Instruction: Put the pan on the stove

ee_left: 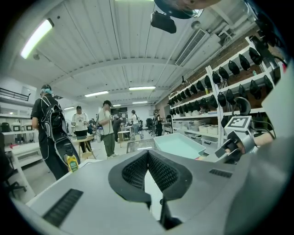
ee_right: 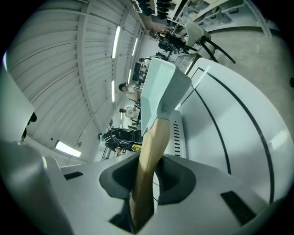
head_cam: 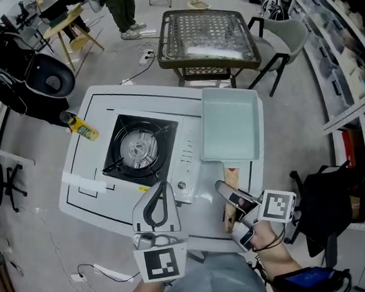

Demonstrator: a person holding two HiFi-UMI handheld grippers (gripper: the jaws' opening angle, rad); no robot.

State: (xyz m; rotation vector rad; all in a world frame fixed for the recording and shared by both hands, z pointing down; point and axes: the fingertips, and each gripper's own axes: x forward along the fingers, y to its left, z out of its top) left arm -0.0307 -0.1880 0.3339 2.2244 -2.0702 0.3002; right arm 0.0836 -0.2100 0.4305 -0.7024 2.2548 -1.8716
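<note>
A mint-green rectangular pan (head_cam: 228,123) with a wooden handle (head_cam: 231,175) is over the white table, just right of the stove burner (head_cam: 138,145). My right gripper (head_cam: 232,200) is shut on the handle's near end; in the right gripper view the handle (ee_right: 149,151) runs between the pads and the pan (ee_right: 161,87) is ahead. I cannot tell whether the pan touches the table. My left gripper (head_cam: 161,188) hovers near the stove's front right corner, shut and empty, its tips (ee_left: 148,155) meeting. The pan (ee_left: 179,146) shows to its right.
A yellow bottle (head_cam: 83,127) lies at the table's left edge. The stove's control strip (head_cam: 187,161) runs between burner and pan. Beyond the table stand a metal mesh table (head_cam: 205,36), chairs and people. Shelving (head_cam: 346,66) lines the right side.
</note>
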